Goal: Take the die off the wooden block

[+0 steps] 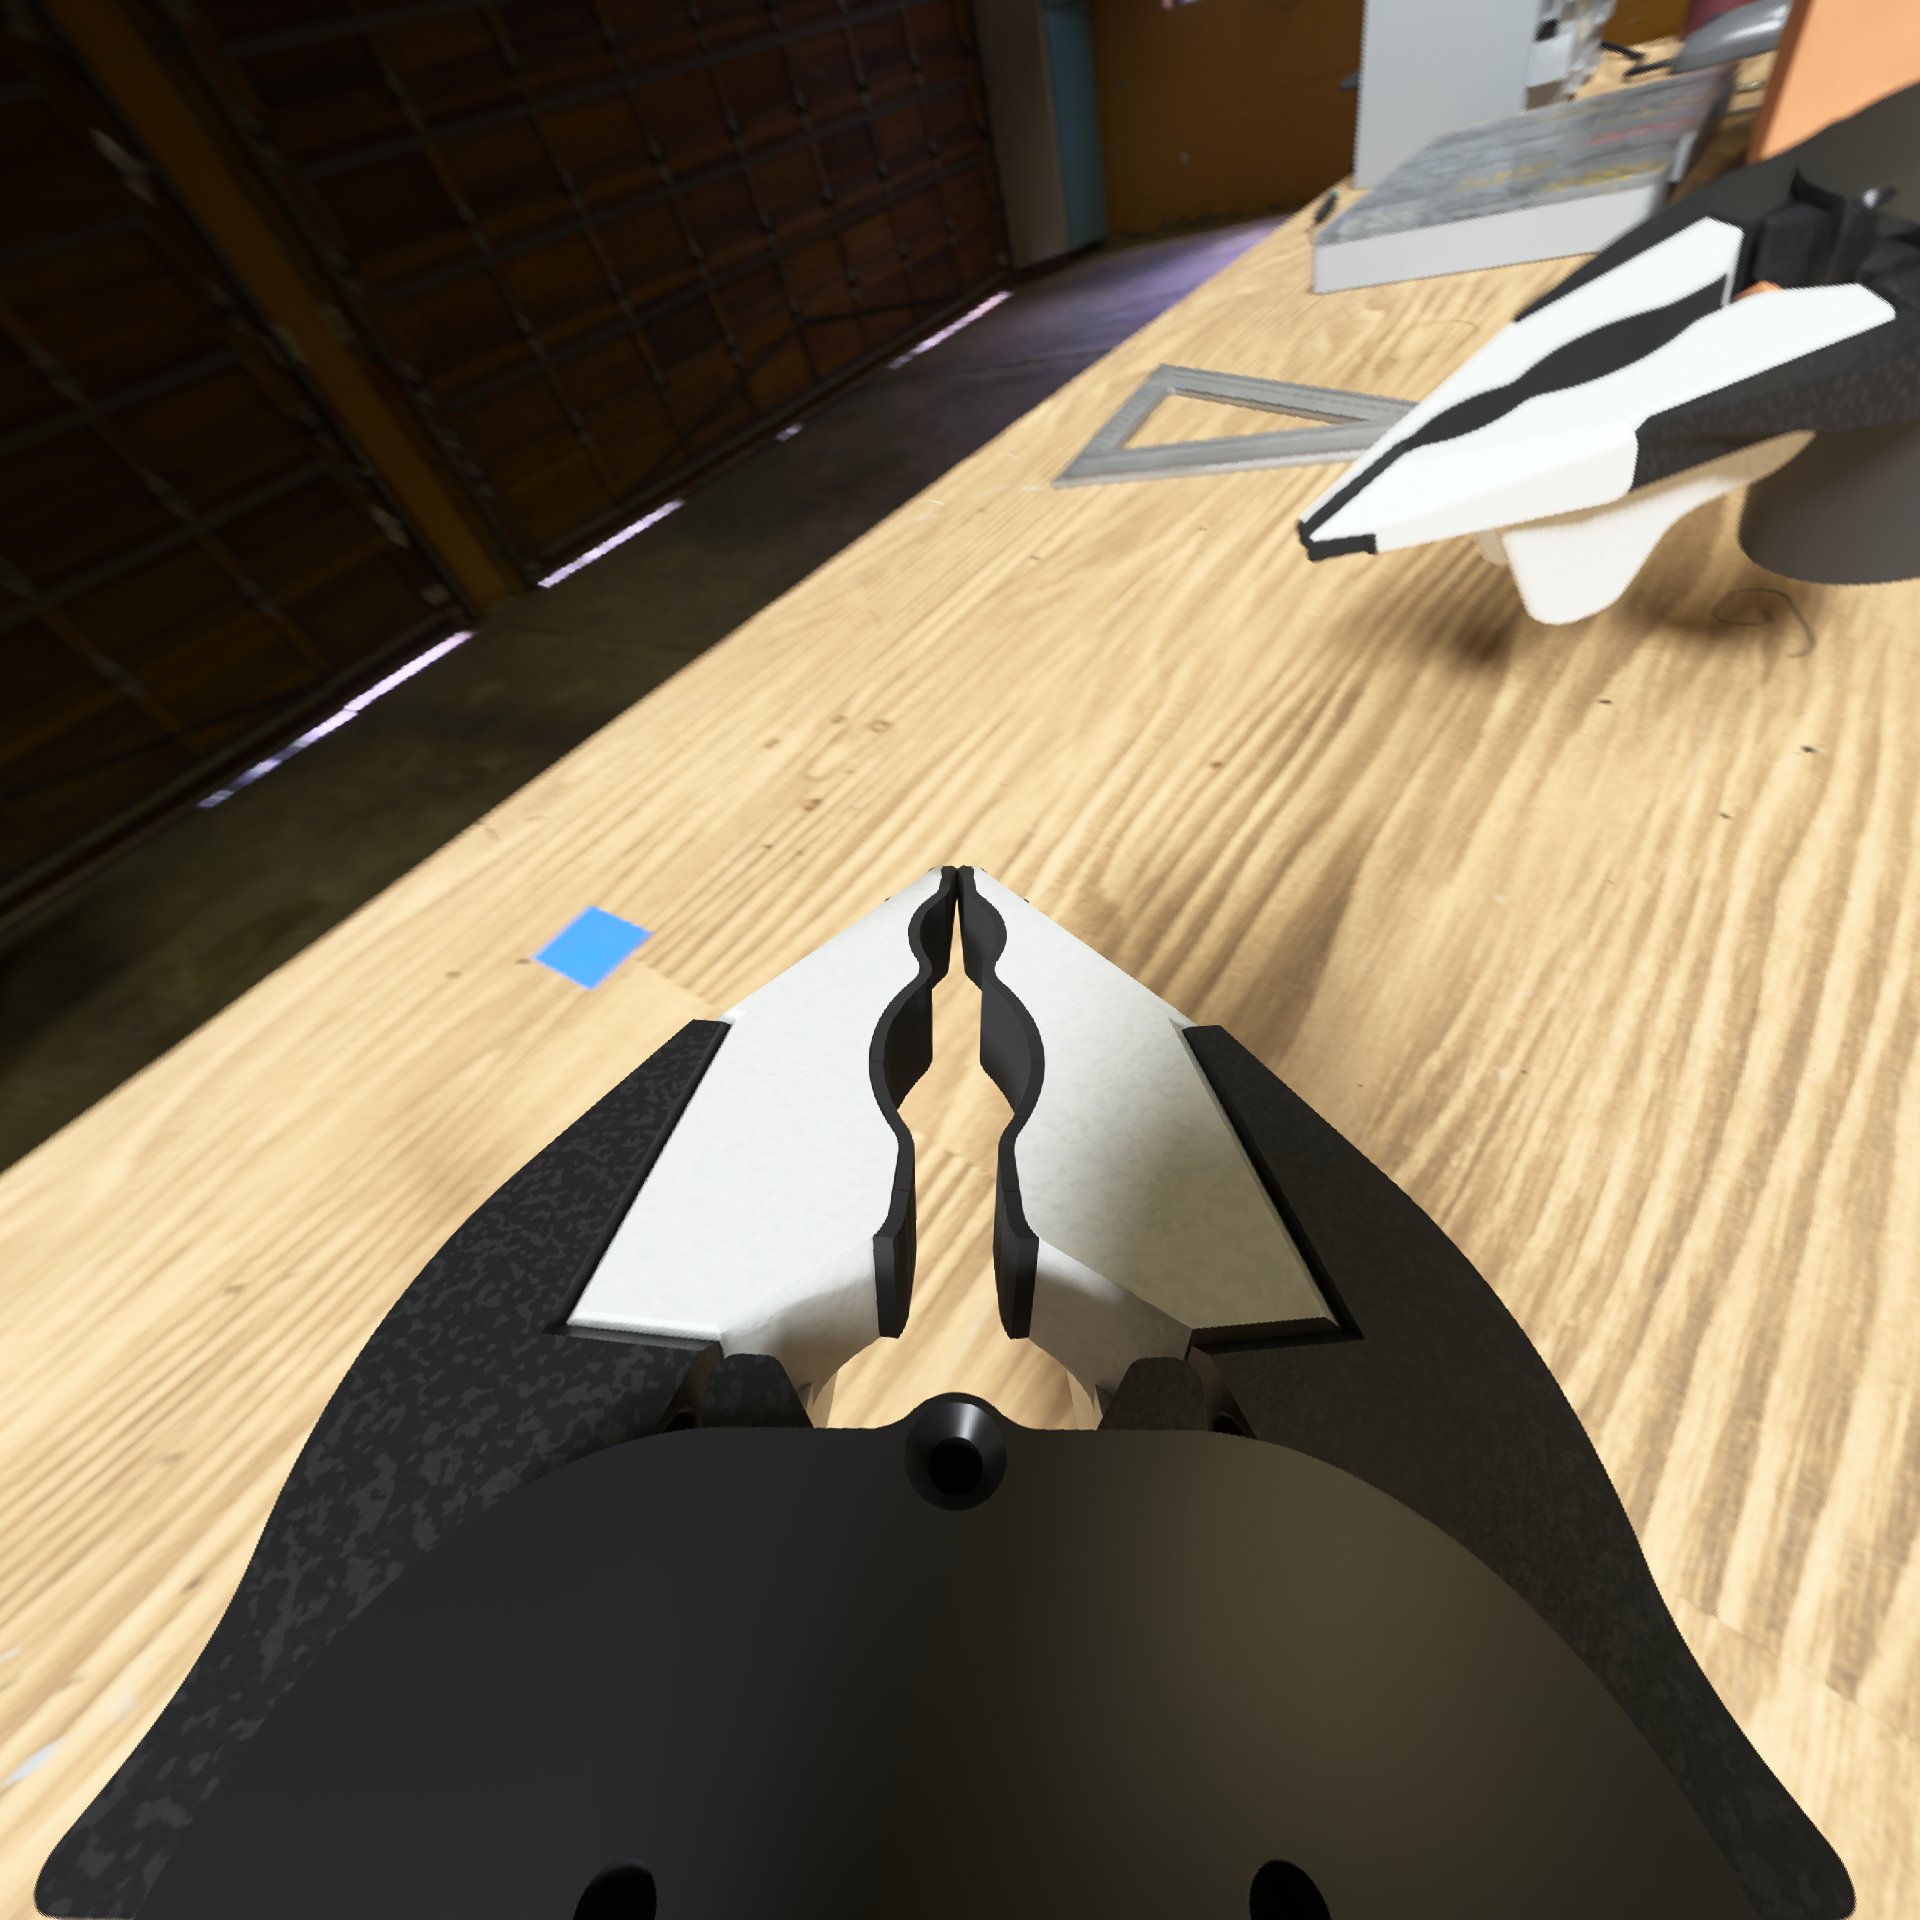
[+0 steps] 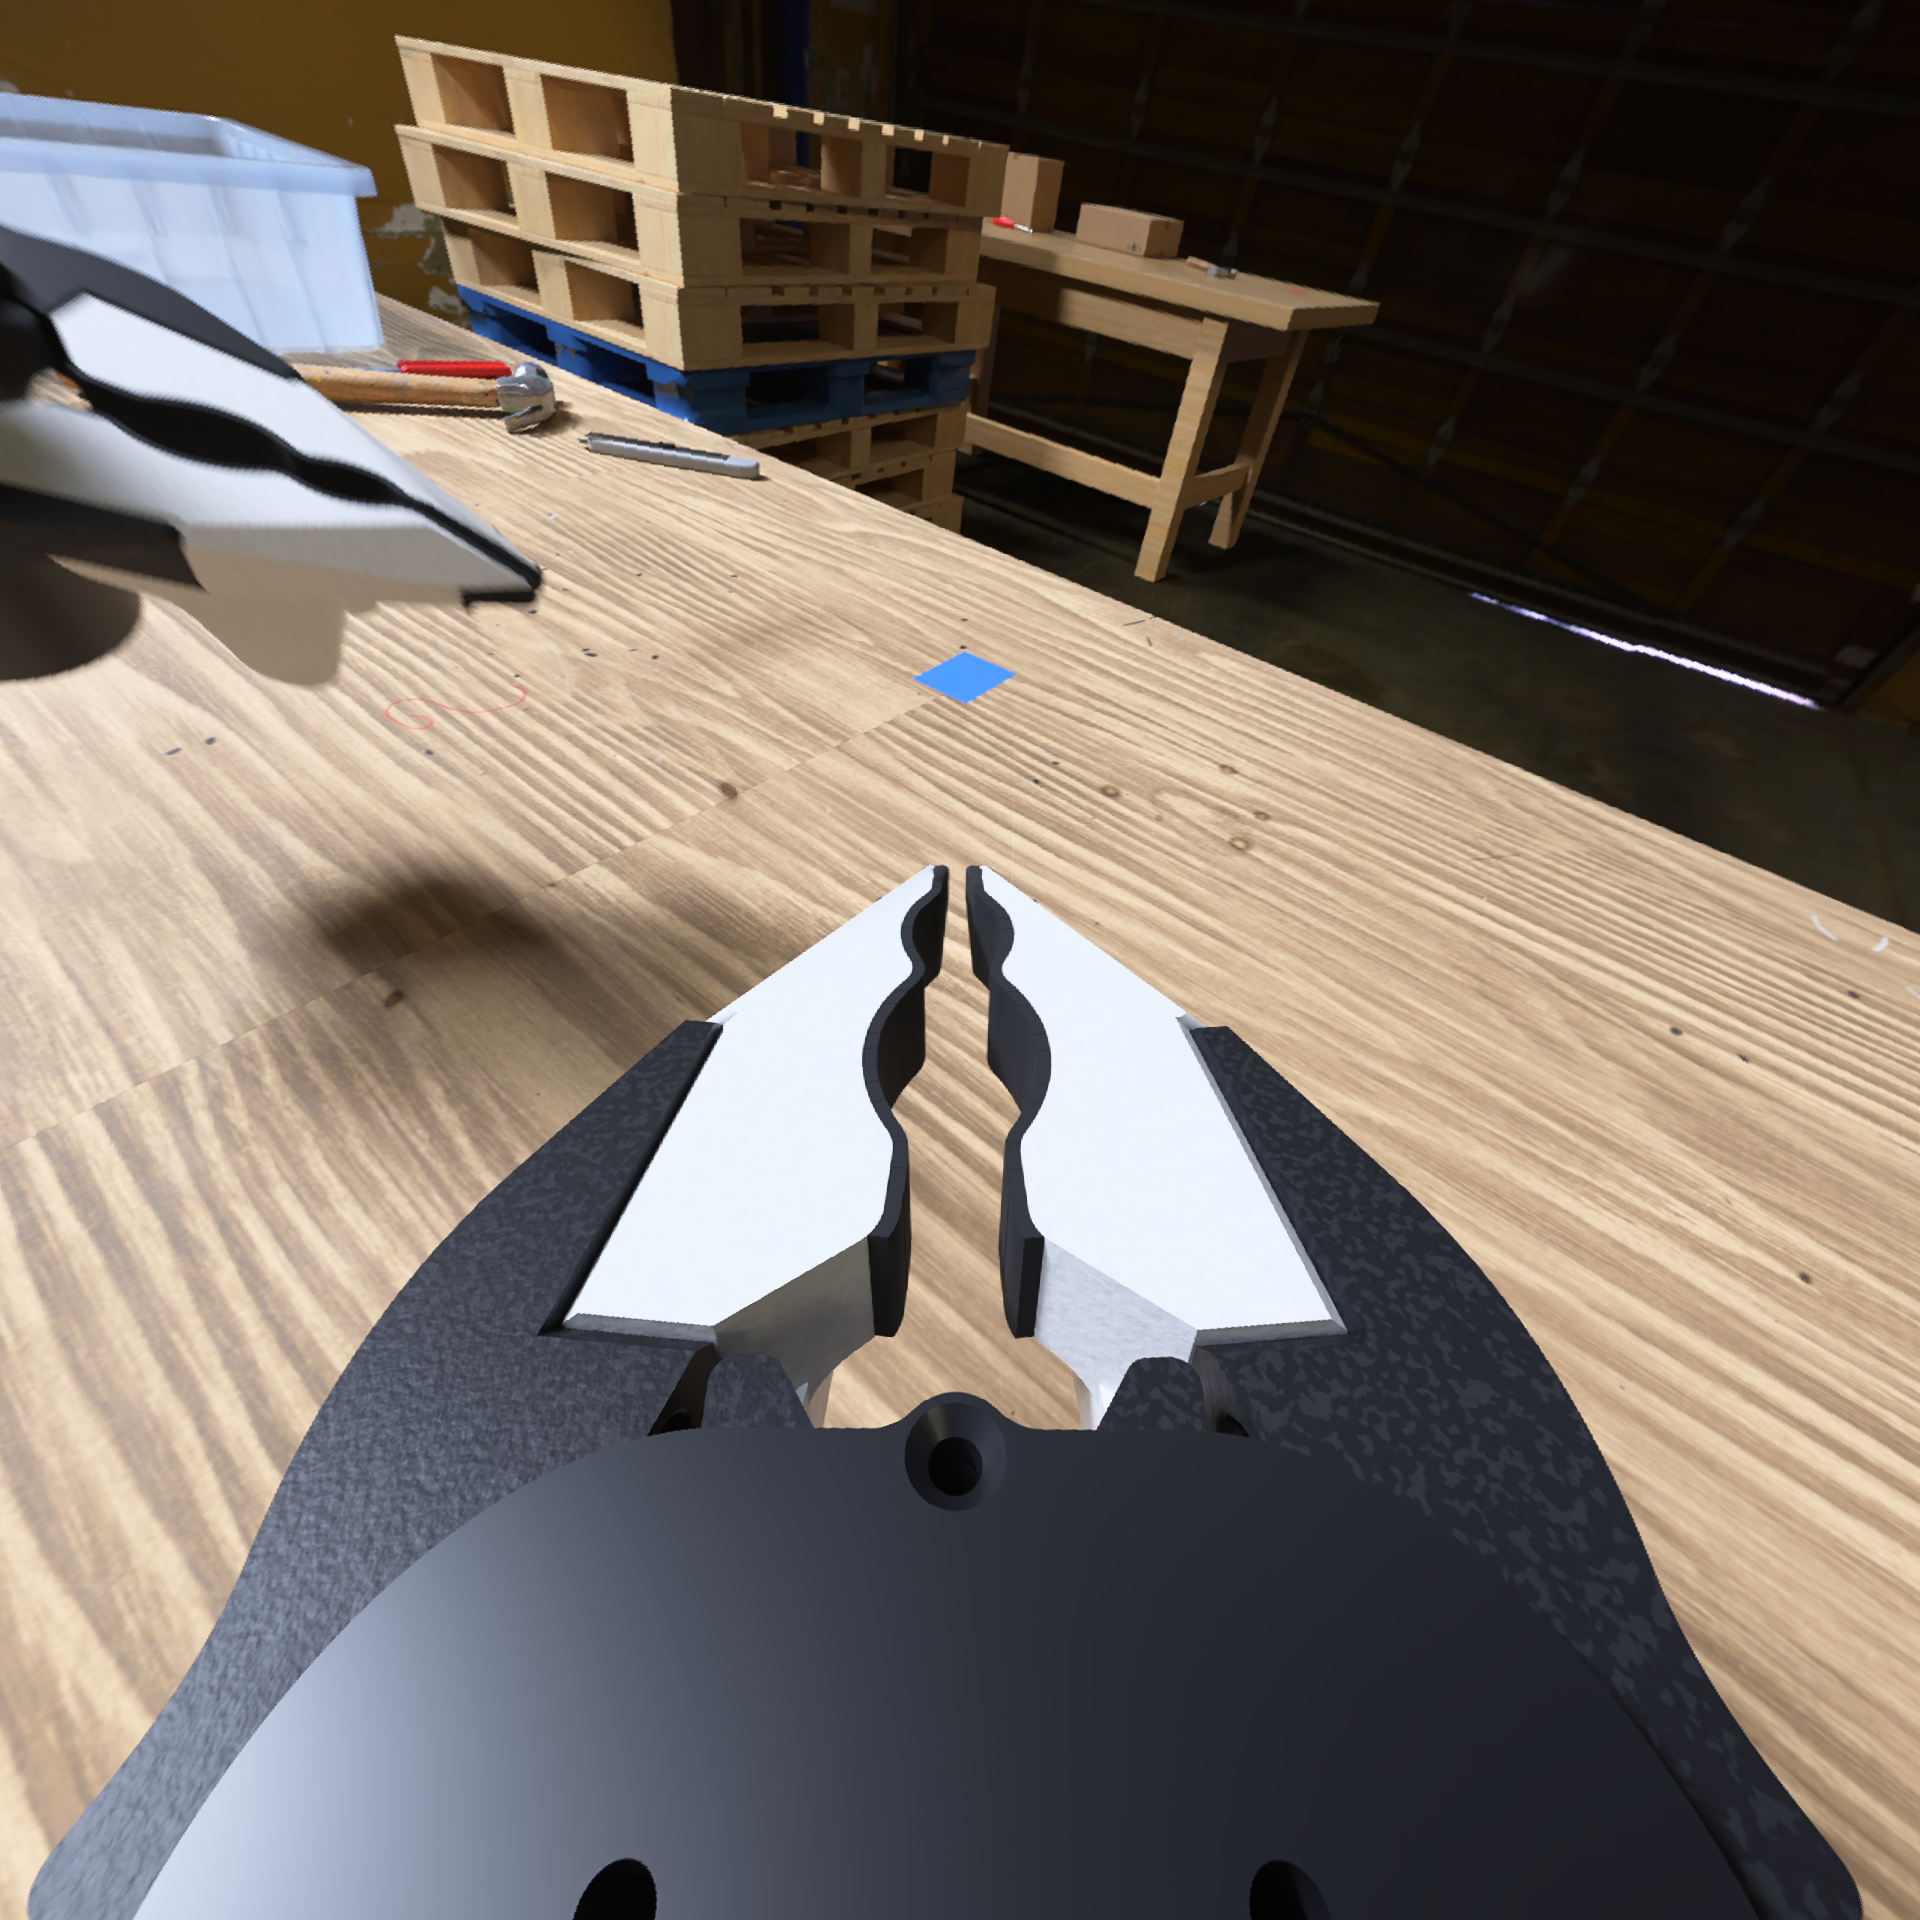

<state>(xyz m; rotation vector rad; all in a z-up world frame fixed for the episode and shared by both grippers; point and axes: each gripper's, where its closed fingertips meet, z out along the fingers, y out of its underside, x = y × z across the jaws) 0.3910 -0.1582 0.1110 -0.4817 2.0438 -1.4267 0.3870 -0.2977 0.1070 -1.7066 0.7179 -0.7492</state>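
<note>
Over the counter (image 2: 1351,1039) I'm hovering both grippers empty: left gripper (image 1: 956,871) pinched closed, right gripper (image 2: 956,871) nearly closed, a sliver between its tips. I'm seeing neither die nor block in either view. Ahead, only a blue square (image 2: 964,676) sits near the far edge, so I'm judging there's room to swing round and search.

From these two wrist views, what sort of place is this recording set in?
Most likely a workshop or warehouse: a large wooden workbench with a hammer lying on it, stacked wooden pallets beyond its edge, and a second wooden bench against a dark wall.
</note>
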